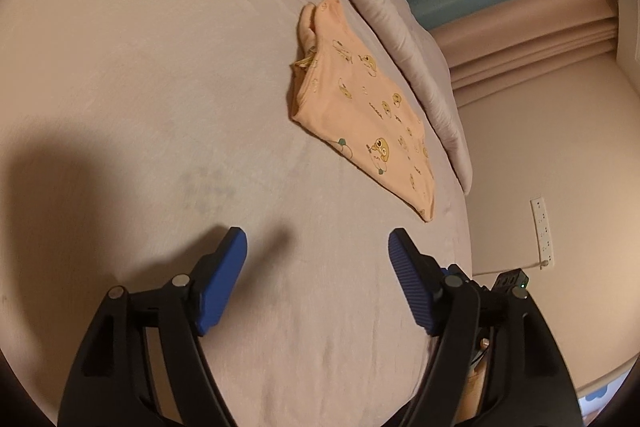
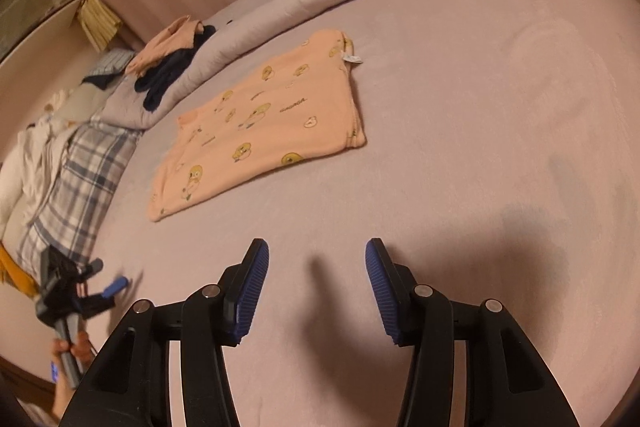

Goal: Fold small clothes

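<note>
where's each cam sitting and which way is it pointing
Left wrist: on the left gripper, angled down across the bed sheet at the folded peach garment; its open blue fingers show.
Right wrist: on the right gripper, facing the garment and clothes pile; its open fingers, the left gripper and hand show.
Shared: garment, sheet.

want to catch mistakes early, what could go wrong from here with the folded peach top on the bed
1. The peach top lies folded with both sets of jaws open and clear of it; another grab at one layer could undo the fold.
2. It sits close to the rolled blanket, so a push that way may bunch it against the roll.
3. The pile of unfolded clothes rests on that blanket beyond the top; reaching across for the next piece may drag the folded one.
</note>
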A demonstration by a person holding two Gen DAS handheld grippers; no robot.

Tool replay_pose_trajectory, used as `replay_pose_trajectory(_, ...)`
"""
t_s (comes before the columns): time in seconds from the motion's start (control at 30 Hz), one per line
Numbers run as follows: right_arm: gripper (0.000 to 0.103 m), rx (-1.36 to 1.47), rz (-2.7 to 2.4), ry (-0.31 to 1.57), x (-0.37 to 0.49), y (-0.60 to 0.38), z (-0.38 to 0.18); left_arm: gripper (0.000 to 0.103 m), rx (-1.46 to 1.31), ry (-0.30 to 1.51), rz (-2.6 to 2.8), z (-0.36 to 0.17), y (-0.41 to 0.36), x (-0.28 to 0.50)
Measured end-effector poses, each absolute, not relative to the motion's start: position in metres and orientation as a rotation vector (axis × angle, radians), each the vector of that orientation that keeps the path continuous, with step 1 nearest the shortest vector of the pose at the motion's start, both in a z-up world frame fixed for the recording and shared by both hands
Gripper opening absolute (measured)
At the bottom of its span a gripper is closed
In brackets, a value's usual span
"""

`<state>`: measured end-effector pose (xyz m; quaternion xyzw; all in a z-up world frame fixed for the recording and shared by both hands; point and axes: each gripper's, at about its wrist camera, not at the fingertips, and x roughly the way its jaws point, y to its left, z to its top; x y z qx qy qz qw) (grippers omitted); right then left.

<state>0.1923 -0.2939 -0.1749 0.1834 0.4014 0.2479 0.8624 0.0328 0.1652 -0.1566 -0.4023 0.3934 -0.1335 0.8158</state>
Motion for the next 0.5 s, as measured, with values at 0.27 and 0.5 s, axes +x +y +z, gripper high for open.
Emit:
replay_pose_trajectory(0.27, 0.051, 0.488, 0.527, 0.851, 0.193, -0.299, -0.179, 0.075, -0.852, 0.835, -0.258, -0.153, 0.169, 0.028)
replay_pose_trajectory(0.5, 0.051, 0.507, 0.526, 0.859, 0.200, -0.295, -0.181, 0.075, -0.871, 0.841, -0.274, -0.157, 0.169, 0.038)
